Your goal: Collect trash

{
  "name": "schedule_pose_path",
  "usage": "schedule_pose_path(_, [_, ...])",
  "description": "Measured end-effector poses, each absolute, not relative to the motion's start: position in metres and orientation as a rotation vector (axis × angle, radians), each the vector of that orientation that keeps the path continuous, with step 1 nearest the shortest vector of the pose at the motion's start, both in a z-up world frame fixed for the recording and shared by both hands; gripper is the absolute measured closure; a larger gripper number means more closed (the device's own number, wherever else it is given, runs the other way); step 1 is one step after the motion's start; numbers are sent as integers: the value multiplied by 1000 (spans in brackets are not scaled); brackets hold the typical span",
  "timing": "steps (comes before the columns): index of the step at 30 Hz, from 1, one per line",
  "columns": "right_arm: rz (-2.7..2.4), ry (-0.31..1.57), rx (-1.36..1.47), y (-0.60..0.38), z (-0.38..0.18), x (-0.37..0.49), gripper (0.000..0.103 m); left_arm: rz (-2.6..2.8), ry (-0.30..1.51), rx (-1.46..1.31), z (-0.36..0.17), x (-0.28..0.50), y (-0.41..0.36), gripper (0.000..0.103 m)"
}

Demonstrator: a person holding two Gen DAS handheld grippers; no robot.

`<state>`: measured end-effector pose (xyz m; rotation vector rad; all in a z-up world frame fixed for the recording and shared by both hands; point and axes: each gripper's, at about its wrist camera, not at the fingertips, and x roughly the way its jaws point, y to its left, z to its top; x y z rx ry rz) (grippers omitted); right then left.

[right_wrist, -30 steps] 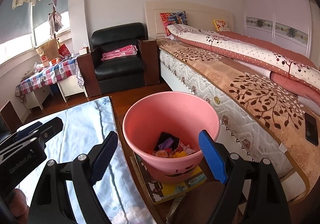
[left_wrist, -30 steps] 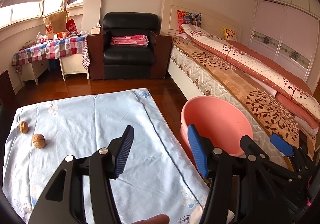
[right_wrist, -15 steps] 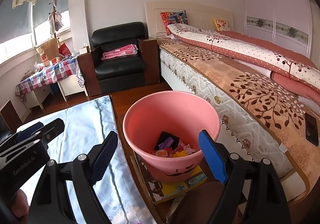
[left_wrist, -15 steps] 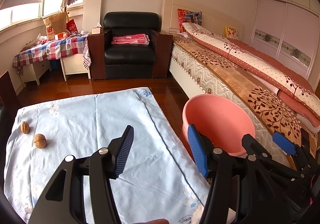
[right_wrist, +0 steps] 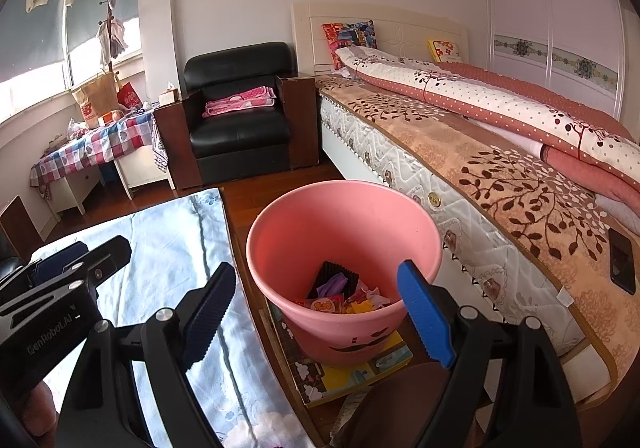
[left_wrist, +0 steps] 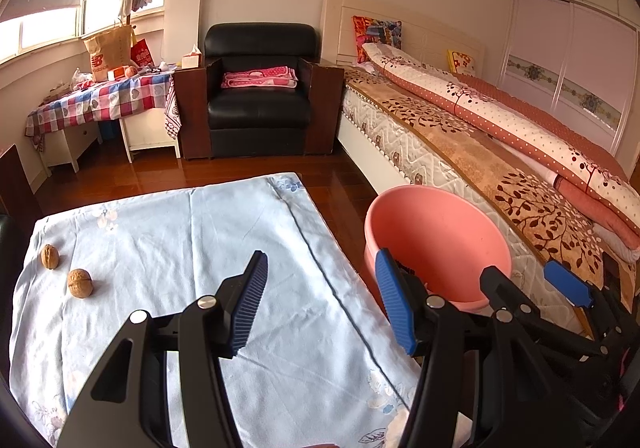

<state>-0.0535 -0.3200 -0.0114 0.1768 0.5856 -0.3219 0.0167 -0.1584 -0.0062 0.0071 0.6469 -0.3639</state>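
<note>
- Pink plastic bucket [right_wrist: 344, 224] stands on the floor between the table and the bed [right_wrist: 500, 167], at about twelve o'clock in the right wrist view; wrappers [right_wrist: 348, 296] and scraps lie in its bottom.
- Pale blue floral cloth covers the table [left_wrist: 168, 248]. Two walnuts [left_wrist: 80, 282] lie near its left edge, at about nine o'clock in the left wrist view, close together but apart.
- The left gripper [left_wrist: 320, 300] hangs over the cloth with its blue-padded jaws spread apart, grasping nothing.
- The right gripper [right_wrist: 320, 312] hangs just before the bucket, jaws likewise spread wide and empty.
- The walnuts look like the remaining trash. Judged by sight: light, hard and round, so likely to roll or squirt from the pads; best pinched across the widest middle.
- Readable writing: "GenRobot.AI" on the left gripper's body, seen from the right wrist. A brown paper bag [left_wrist: 107, 51] on the checked side table at ten o'clock bears a red logo resembling New Balance.
- A picture book [right_wrist: 352, 372] lies under the bucket.
</note>
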Motion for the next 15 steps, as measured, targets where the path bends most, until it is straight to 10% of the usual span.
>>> schedule_pose_path(15, [-328, 598, 184, -322, -16, -52, 21, -357, 658, 14, -9, 18, -158, 47])
